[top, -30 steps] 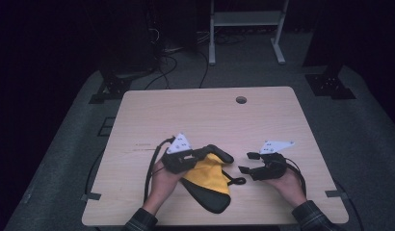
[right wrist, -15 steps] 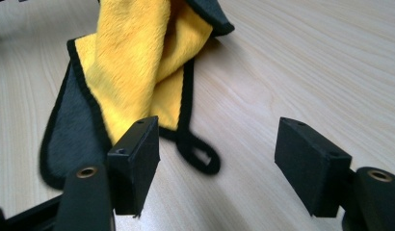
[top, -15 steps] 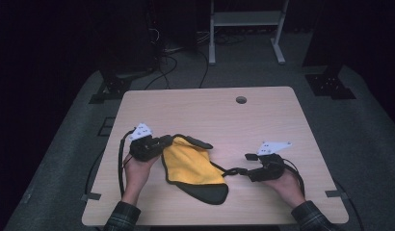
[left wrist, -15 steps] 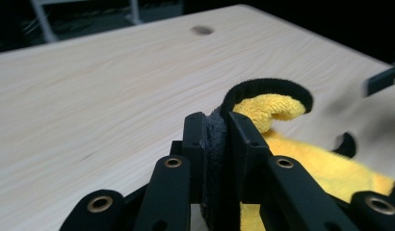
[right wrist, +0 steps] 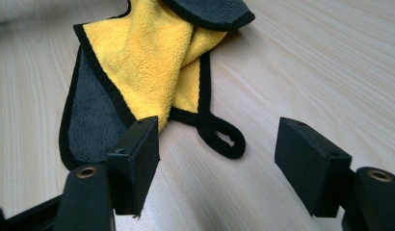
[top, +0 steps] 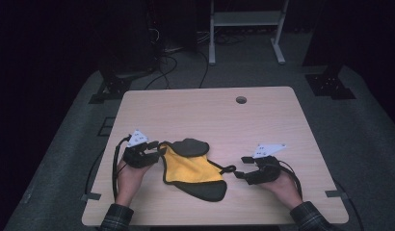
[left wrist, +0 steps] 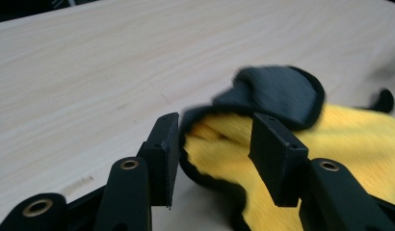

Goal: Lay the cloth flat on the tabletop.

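Having just opened, left gripper fingers, cloth seemingly free.

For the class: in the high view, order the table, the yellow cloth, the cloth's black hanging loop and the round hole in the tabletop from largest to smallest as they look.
1. table
2. yellow cloth
3. and 4. black hanging loop and round hole: both tiny, too alike to rank.

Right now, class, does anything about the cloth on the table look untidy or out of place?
Yes. The yellow cloth lies crumpled, not flat: one dark corner is folded over at the top, another flap at the bottom, and its hanging loop sticks out towards the right gripper.
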`<state>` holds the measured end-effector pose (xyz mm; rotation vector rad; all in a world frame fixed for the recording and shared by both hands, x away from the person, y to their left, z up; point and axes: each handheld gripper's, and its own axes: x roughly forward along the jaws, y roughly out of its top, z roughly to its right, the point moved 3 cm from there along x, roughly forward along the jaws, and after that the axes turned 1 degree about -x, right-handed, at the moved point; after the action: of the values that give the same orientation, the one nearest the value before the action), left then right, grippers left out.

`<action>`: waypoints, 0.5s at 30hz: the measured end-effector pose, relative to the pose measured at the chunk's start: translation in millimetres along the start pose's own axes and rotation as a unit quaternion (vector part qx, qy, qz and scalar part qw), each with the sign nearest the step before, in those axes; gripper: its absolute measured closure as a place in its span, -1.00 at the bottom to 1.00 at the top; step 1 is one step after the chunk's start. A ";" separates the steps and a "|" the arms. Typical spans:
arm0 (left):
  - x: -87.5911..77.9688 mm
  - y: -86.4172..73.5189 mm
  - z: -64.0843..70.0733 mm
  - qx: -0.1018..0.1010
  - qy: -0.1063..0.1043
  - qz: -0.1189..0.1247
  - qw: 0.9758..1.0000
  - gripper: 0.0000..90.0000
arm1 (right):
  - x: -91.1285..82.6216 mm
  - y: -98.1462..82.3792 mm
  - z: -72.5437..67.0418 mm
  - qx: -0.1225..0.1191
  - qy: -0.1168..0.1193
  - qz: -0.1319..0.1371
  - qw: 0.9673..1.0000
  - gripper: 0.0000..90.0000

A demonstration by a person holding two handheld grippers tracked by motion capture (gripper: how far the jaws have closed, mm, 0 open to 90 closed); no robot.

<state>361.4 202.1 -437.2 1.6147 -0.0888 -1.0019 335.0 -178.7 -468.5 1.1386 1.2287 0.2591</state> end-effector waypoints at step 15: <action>-10.8 -48.2 39.9 0.049 -0.091 -0.078 0.992 -0.01 | 8.8 0.6 -7.2 -0.011 0.013 -0.011 1.000 -0.30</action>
<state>307.8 192.9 -469.9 1.6346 -0.1392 -1.2818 332.7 -168.4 -472.7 1.1060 1.2570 0.2705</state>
